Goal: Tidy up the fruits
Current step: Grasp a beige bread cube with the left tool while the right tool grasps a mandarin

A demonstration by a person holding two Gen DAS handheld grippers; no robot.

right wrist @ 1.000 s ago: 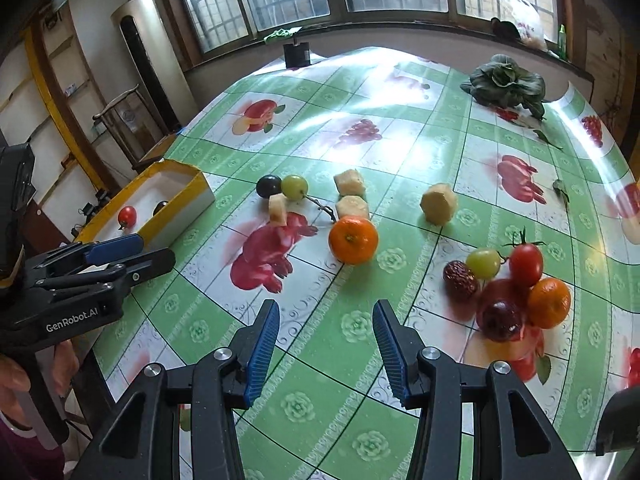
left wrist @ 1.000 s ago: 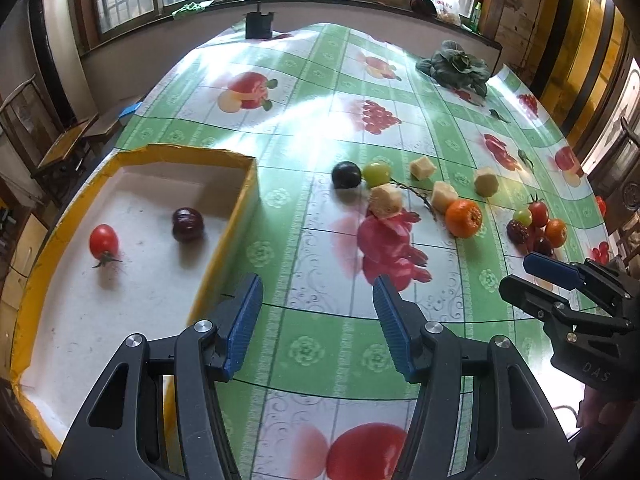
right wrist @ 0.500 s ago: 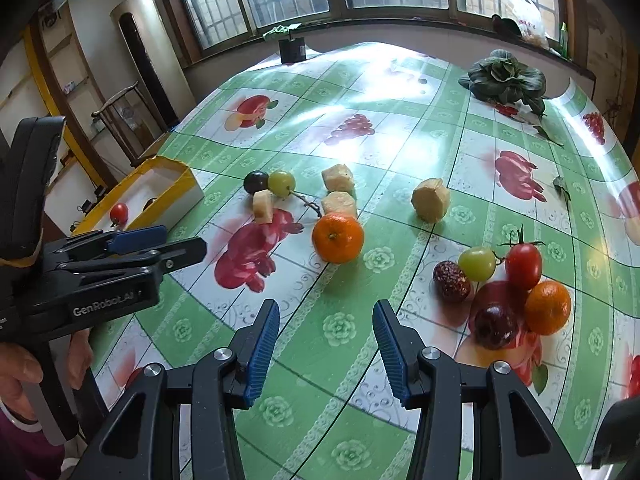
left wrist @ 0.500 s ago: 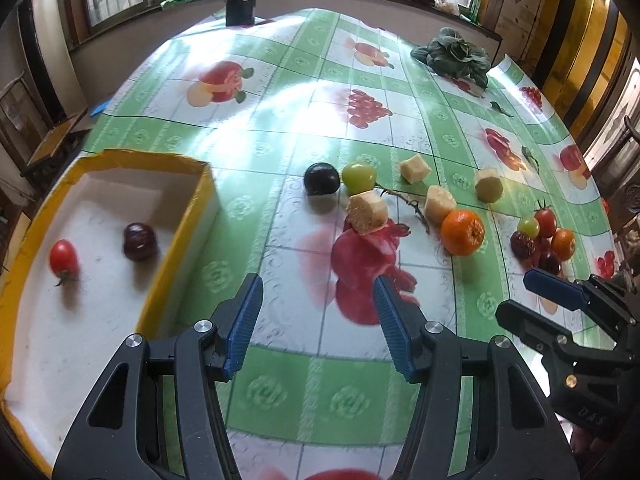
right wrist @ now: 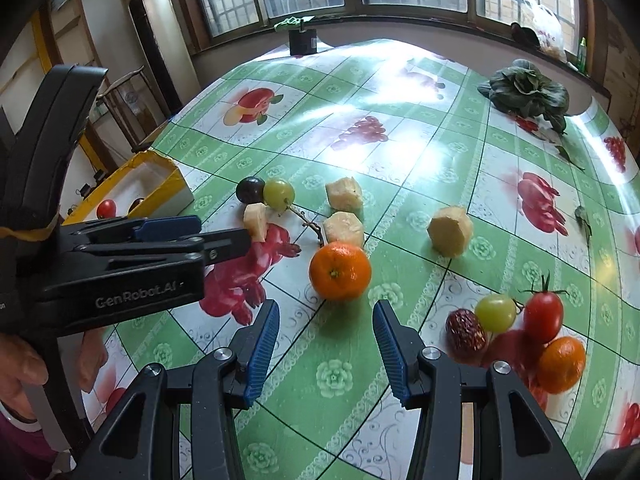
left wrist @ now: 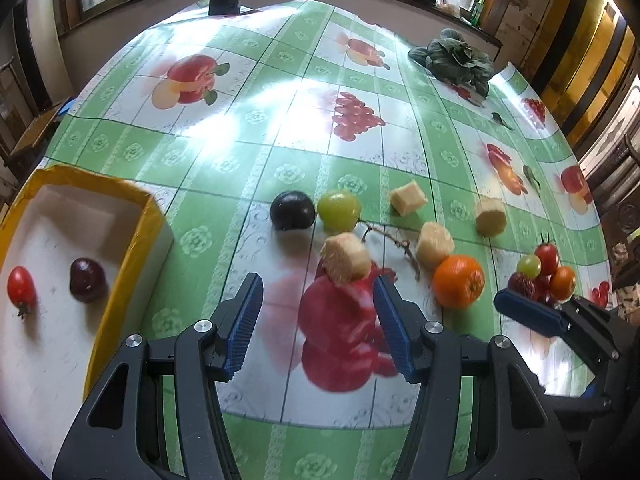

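Two hand-held grippers above a fruit-print tablecloth [left wrist: 248,152], both with jaws parted and holding nothing.
A yellow-rimmed tray [left wrist: 132,256] at the table's left edge holds a tomato [left wrist: 21,290] and a dark plum [left wrist: 87,279]. The left gripper [left wrist: 318,326] hangs just short of a pale fruit chunk [left wrist: 346,258]; the right gripper [right wrist: 324,346] is near the orange [right wrist: 339,270]. Bare cloth lies beyond the fruit.

Green-white checked tablecloth [left wrist: 248,168], fruit prints; yellow-rimmed white box [left wrist: 132,248]; orange mandarin [right wrist: 339,271]; blue-padded black tongs [right wrist: 324,344]
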